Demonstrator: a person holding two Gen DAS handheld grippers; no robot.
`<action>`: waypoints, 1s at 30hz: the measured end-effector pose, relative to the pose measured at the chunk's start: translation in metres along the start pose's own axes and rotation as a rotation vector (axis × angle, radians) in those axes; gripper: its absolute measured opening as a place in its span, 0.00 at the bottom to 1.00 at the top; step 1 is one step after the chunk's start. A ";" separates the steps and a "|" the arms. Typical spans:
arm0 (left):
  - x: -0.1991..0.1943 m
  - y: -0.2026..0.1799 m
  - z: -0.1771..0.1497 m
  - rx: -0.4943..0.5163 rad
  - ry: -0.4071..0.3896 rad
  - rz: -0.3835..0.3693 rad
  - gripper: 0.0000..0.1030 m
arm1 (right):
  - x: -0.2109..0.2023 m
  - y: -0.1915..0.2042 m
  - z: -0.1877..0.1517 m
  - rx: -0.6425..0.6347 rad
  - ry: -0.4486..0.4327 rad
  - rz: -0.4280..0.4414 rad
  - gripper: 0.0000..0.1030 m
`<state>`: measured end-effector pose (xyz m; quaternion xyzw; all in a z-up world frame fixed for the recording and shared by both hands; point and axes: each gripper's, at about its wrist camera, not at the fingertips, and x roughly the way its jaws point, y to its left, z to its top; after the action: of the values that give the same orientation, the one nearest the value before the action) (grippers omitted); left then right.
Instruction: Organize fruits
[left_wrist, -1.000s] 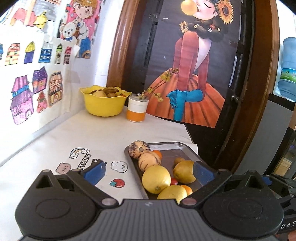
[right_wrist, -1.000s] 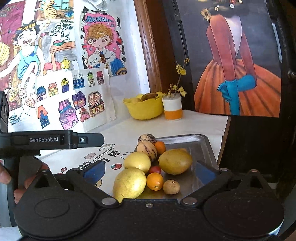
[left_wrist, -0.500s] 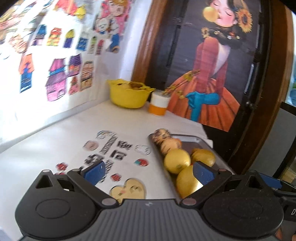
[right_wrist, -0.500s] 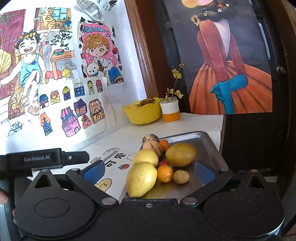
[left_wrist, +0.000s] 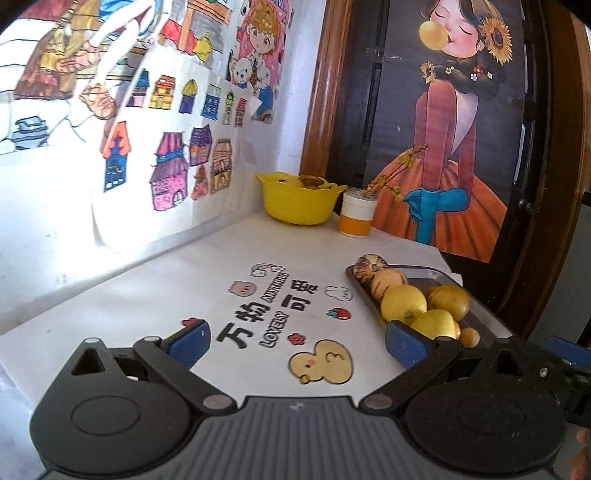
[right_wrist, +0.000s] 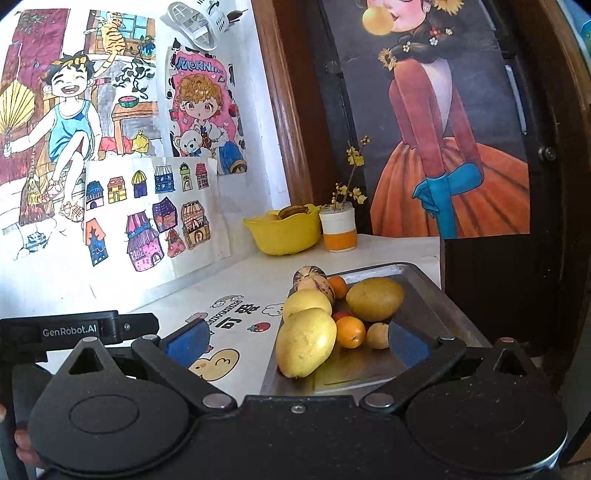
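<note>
I find both tools with their jaws standing apart and nothing between them. My left tool (left_wrist: 297, 341) hangs over the printed area of the white surface (left_wrist: 177, 280), beside the tray and not over it. My right tool (right_wrist: 295, 338) faces the near end of the metal tray (right_wrist: 424, 295), its right pad low over the tray floor.

The fruit sits crowded along the tray's left side: a large yellow mango (right_wrist: 306, 347) nearest me, a yellow lemon (right_wrist: 306, 301) behind it, two striped melons (right_wrist: 310, 278) at the far corner, a tan mango (right_wrist: 375, 299) in the middle, and an orange (right_wrist: 351, 331), a small brown fruit (right_wrist: 377, 335) and a red fruit, mostly hidden, wedged among them. A yellow bowl (right_wrist: 282, 234) already holding fruit stands well apart at the back, just beside an orange-and-white cup (right_wrist: 339, 230) with sprigs in it.

Risks I judge from here:
- The large yellow mango lies at the tray's left edge. A push from my right tool could roll it onto the surface.
- The fruits touch one another, so lifting one may set its neighbours rolling.
- Round, smooth skins may slip from flat pads if gripped off-centre.
- The tray lies close to the surface's right edge, and a shove could shift it toward the drop.
- A carry to the bowl passes near the cup, which could tip.
</note>
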<state>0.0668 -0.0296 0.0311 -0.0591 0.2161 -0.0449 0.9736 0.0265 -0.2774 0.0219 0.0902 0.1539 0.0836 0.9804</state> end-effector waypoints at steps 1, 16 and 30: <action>-0.002 0.002 -0.003 0.002 -0.008 0.003 1.00 | -0.001 0.003 -0.003 -0.009 -0.006 -0.011 0.99; -0.025 0.019 -0.046 0.012 -0.026 0.127 1.00 | -0.023 0.022 -0.038 -0.081 -0.032 -0.072 0.99; -0.044 0.023 -0.071 -0.028 -0.012 0.093 1.00 | -0.047 0.026 -0.055 -0.125 -0.045 -0.109 0.99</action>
<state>-0.0019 -0.0084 -0.0180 -0.0627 0.2133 0.0036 0.9750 -0.0386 -0.2527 -0.0110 0.0222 0.1309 0.0373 0.9904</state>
